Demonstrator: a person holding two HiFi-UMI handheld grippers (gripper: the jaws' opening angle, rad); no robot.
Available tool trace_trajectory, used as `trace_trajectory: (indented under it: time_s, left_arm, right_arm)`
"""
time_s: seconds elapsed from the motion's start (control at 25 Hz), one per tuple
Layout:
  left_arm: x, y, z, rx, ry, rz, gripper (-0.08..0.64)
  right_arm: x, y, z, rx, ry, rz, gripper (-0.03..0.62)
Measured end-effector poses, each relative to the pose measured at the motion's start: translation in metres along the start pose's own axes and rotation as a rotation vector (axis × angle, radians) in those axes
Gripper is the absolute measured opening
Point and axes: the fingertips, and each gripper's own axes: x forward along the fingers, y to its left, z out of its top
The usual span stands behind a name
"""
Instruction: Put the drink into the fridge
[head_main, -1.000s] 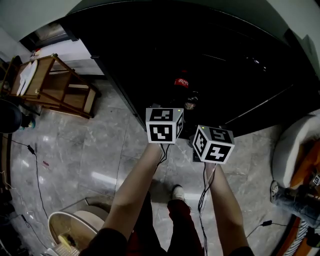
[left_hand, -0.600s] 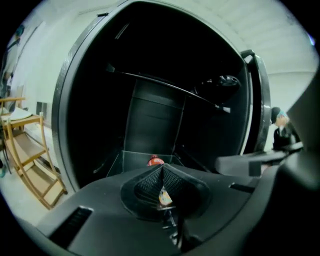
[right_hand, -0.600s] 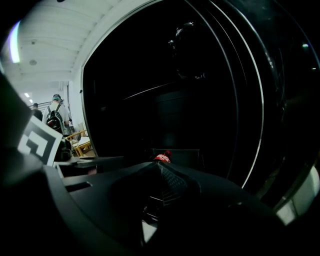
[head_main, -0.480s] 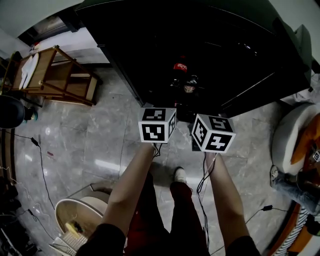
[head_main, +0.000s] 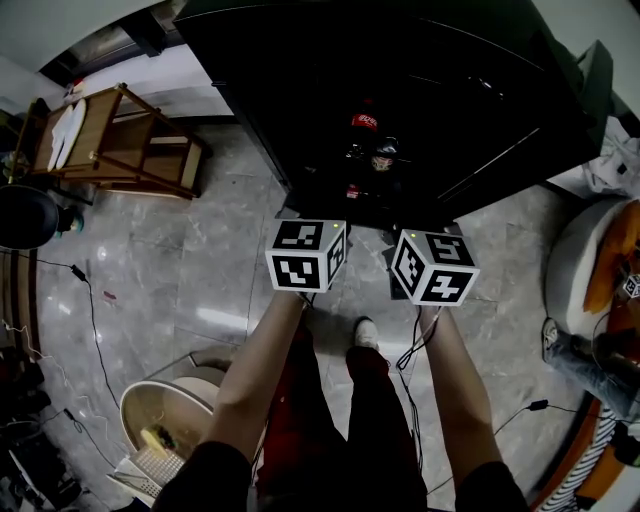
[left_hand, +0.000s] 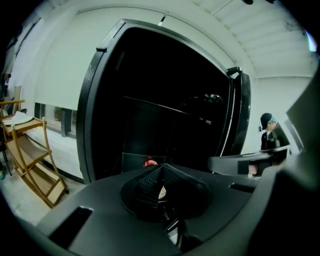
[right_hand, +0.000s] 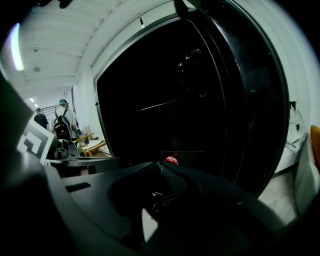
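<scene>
Red-capped drink (head_main: 364, 122) stands inside the dark fridge (head_main: 300, 100) ahead of your left gripper (left_hand: 160, 170) and right gripper (right_hand: 161, 167), both closed on nothing; shutting the door (left_hand: 241, 125) seems all that's left.

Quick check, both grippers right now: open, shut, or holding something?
Left gripper: jaws together, nothing held.
Right gripper: jaws together, nothing held.
</scene>
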Motion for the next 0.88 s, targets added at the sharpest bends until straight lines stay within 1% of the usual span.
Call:
trace_trajectory:
  time_s: [0.16, 0.28, 0.48, 0.56, 0.88]
  left_arm:
    - [-0.022, 0.000, 0.008, -0.003, -0.012, 0.008, 0.011]
    - [-0.037, -0.002, 0.015, -0.003, -0.014, 0.006, 0.011]
    - [-0.060, -0.009, 0.029, 0.056, -0.013, 0.010, 0.011]
    - [-0.065, -0.013, 0.034, 0.067, -0.014, 0.004, 0.011]
    - [-0.084, -0.030, 0.051, 0.055, -0.023, -0.011, 0.011]
  right_arm:
    - [-0.015, 0.008, 0.002, 0.026, 0.016, 0.023, 0.018]
    - [-0.027, 0.012, 0.006, 0.013, 0.025, 0.033, 0.018]
    - [-0.048, 0.019, 0.016, -0.006, 0.018, 0.045, 0.018]
    - [-0.054, 0.020, 0.018, -0.013, 0.019, 0.049, 0.018]
    - [-0.078, 0.026, 0.032, 0.001, 0.000, 0.064, 0.018]
